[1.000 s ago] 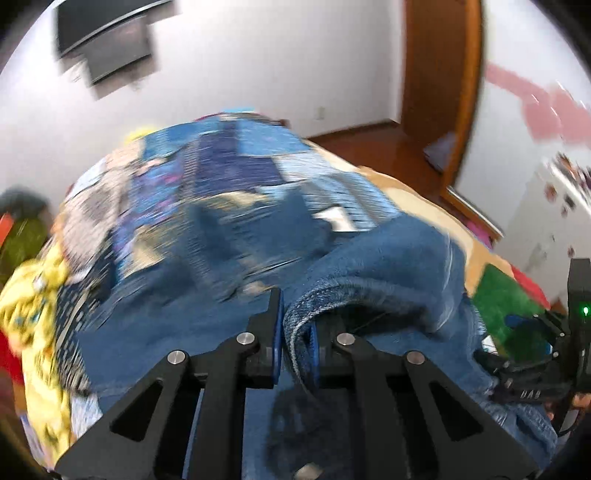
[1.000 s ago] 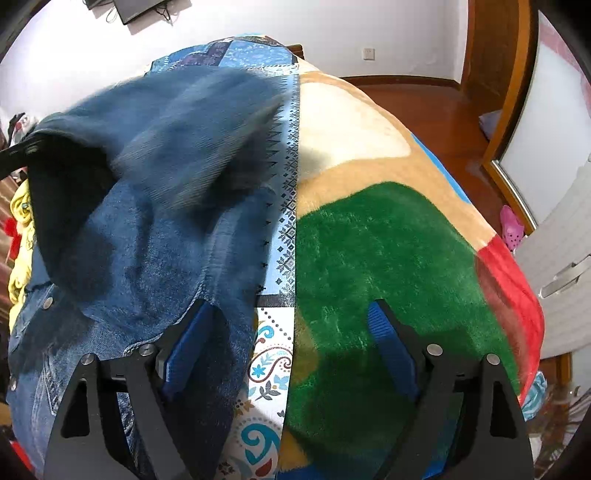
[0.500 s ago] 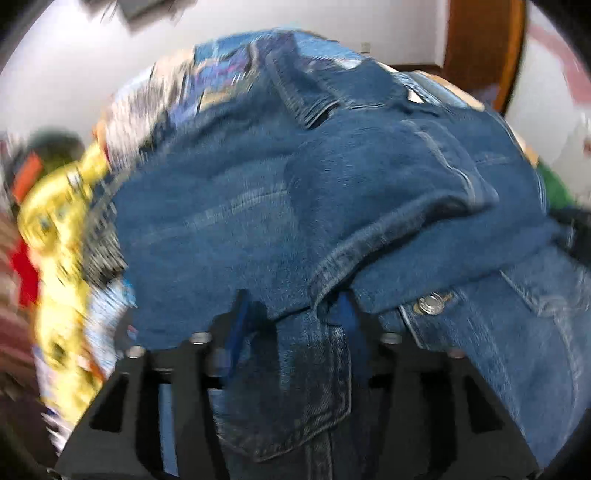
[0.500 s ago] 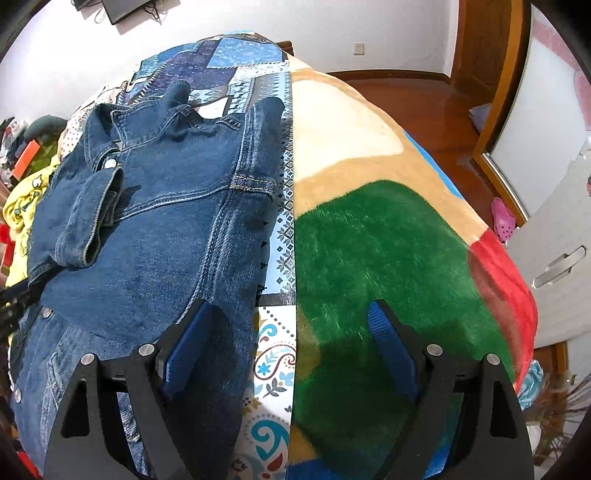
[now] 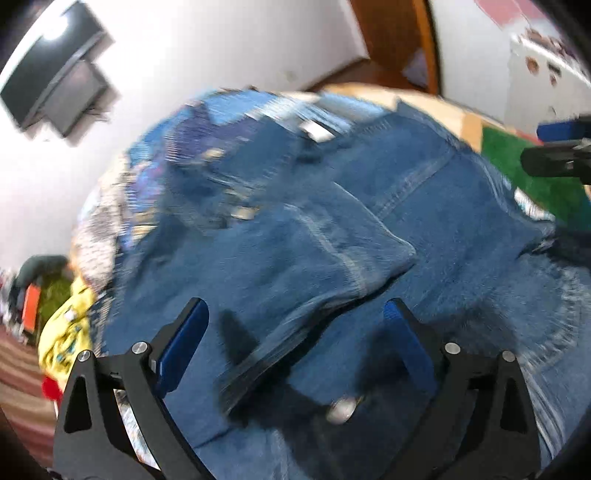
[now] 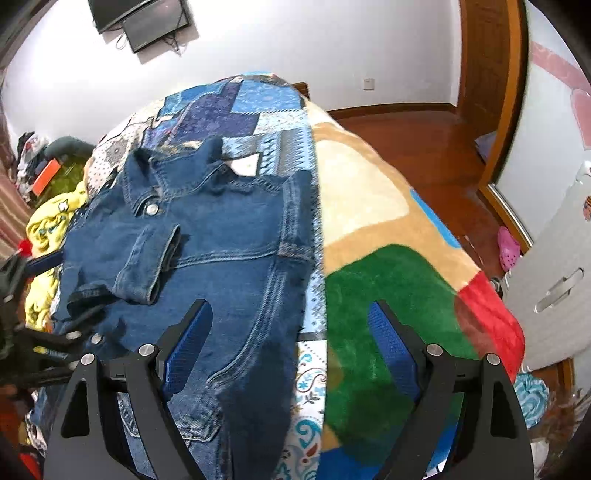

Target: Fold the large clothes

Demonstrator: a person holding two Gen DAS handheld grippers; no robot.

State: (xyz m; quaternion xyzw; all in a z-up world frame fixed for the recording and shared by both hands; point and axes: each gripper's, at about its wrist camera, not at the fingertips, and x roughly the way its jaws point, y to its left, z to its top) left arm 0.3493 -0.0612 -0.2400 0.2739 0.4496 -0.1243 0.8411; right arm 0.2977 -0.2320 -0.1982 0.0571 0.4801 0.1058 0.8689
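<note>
- Item: dark-blue denim jacket with metal snap buttons (image 6: 221,251), lying flat on a bed, collar toward the far wall, on the patchwork blue-and-white quilt (image 6: 251,107); its right edge runs along the seam where the plush blanket of cream, green and red blocks (image 6: 388,295) begins.
- Sleeve: one cuffed denim sleeve (image 6: 147,258) lies folded in across the chest, cuff opening toward the jacket's middle, resting on the body panel.
- Left gripper (image 5: 295,332): black frame, blue pads; jaws have just been opening and now stand wide. The sleeve's edge lies between them, but the pads do not press on it; it is let go.
- Right gripper (image 6: 291,332): jaws wide apart, holding nothing, hovering over the jacket's right side and the blanket seam.
- Adjacent: crumpled yellow garment (image 6: 48,229) just beside the jacket's left edge; wall-mounted dark screen (image 6: 144,18) beyond.
- Step in hand, as judged: the first sleeve fold is laid; the left tool should lift clear without snagging the cuff.
- Handling note: denim is stiff and heavy, so it will likely hold a crease; check that the sleeve lies square to the side seam before the other side is folded.
- Caution: the left view is blurred, so fine contact cannot be confirmed.
</note>
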